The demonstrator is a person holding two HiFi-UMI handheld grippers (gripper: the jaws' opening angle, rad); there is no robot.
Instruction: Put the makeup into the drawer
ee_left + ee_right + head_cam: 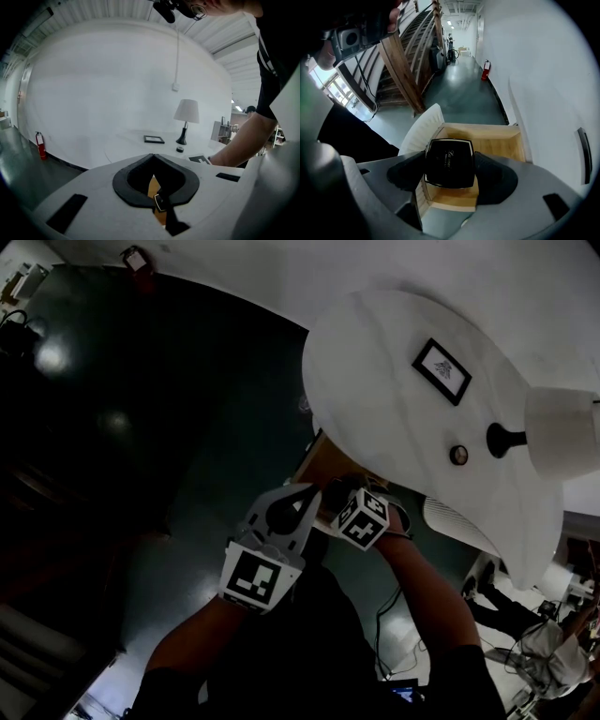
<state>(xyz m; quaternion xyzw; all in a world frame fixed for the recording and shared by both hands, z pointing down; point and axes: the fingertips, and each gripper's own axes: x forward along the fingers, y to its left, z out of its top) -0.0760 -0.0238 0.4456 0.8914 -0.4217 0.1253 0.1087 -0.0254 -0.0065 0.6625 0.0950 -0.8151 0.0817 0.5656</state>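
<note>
Dark glossy floor point(141, 427) spread beneath a white round tabletop point(375, 362), with a pale wooden drawer point(499, 140) pulled open at its edge. The makeup was a black, square compact point(449, 161) with rounded corners, a thin silver rim and a shiny lid. Its lid carried pale script lettering too small to read. The right gripper point(450, 169) clamped it, one dark pad on each side, lid facing the camera. The compact hung over the drawer's near front corner. Whether it sat above the walls or already between them could not be told.

In the head view the compact did not show. The right gripper's marker cube point(362, 517) and the left gripper point(302, 491) covered it, and only a strip of drawer edge appeared past them. The compact itself hid the drawer's near corner in the right gripper view. The left gripper's jaws stood together, tips touching and gripping nothing. Through the loop of their pads showed a sliver of wood and a small dark, silver-edged piece, too cut off to identify.
</note>
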